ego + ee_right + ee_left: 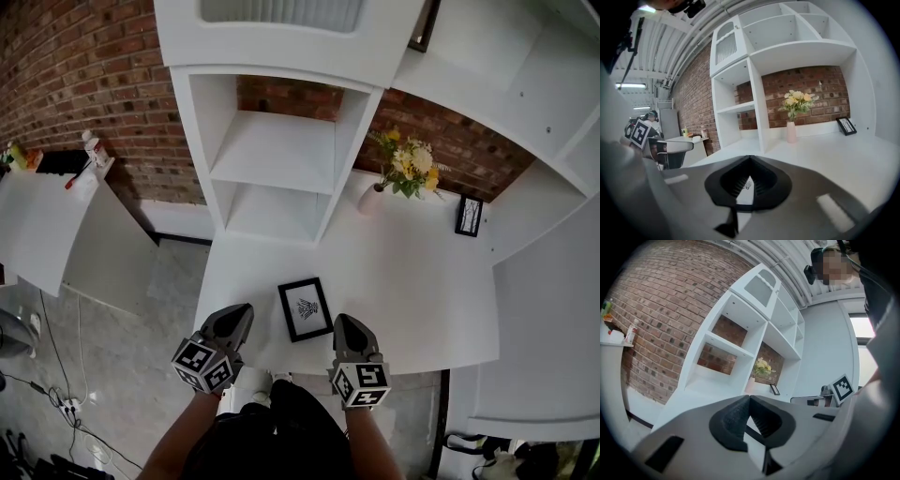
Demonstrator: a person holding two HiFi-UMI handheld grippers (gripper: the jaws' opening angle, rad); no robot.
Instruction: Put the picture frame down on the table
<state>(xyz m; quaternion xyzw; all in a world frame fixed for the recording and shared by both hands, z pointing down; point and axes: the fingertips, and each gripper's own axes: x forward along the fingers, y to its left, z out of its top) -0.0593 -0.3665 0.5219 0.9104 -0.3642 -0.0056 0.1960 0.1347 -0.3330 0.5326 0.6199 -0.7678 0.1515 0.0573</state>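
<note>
A: Fingers?
B: Left gripper [749, 397]: jaws clenched tip to tip, nothing between the pads [733, 420], only a bare gap behind the tips. Right gripper [749, 159]: same, jaws pressed together, pads [726, 185] empty.
A: So nobody holds the frame?
B: Correct. Frame [305, 308] lies flat and face up on the table [412, 281], close to the table's front edge. Black border, white mat, small dark drawing in the middle.
A: Grippers relative to the table?
B: Both sit at the table's front edge, pointing towards its back, one on each side of the frame. Left tips are clear of the frame. Right tips are just beside its right border; can't tell whether they touch. Marker cubes [203, 364] hang off the front edge, over the person's legs.
A: Anything else on the table?
B: Pale vase [371, 199] with yellow and white flowers [408, 164] at the table's back. A small frame [468, 216] stands propped at the table's back right.
A: Behind it?
B: White shelf [281, 150] rises from the table's back left, compartments empty. Brick wall [75, 75] runs behind the table.
</note>
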